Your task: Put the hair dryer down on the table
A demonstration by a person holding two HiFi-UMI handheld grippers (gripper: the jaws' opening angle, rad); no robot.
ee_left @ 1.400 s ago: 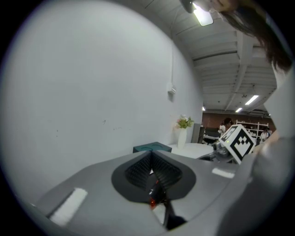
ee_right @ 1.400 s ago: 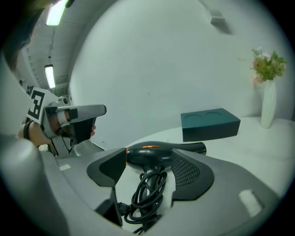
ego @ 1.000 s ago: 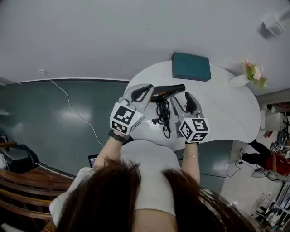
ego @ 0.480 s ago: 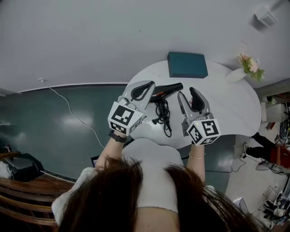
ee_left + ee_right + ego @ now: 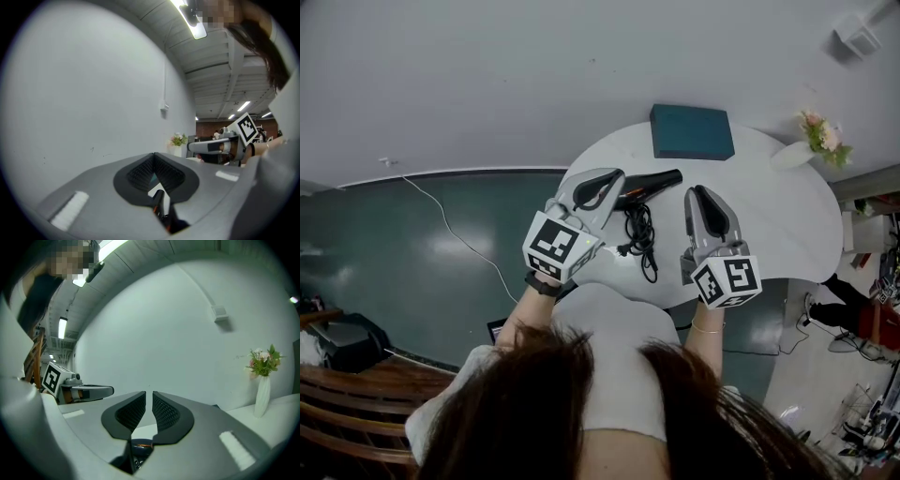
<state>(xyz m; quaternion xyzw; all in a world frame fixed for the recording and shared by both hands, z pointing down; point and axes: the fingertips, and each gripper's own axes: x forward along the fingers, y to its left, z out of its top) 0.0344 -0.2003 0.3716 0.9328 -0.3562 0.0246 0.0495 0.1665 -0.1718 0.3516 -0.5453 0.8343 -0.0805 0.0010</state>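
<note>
My left gripper [image 5: 605,184] is shut empty, right gripper [image 5: 697,195] closing on nothing; I could catch the looped black cord [image 5: 639,234] and drag the black hair dryer [image 5: 649,187] off the round white table [image 5: 778,220].

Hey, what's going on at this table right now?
A person holds a gripper in each hand above a white table. The hair dryer lies on it with its cord, between them, held by neither. The left gripper has its jaws together, empty; the right gripper is closing its jaws on nothing.
</note>
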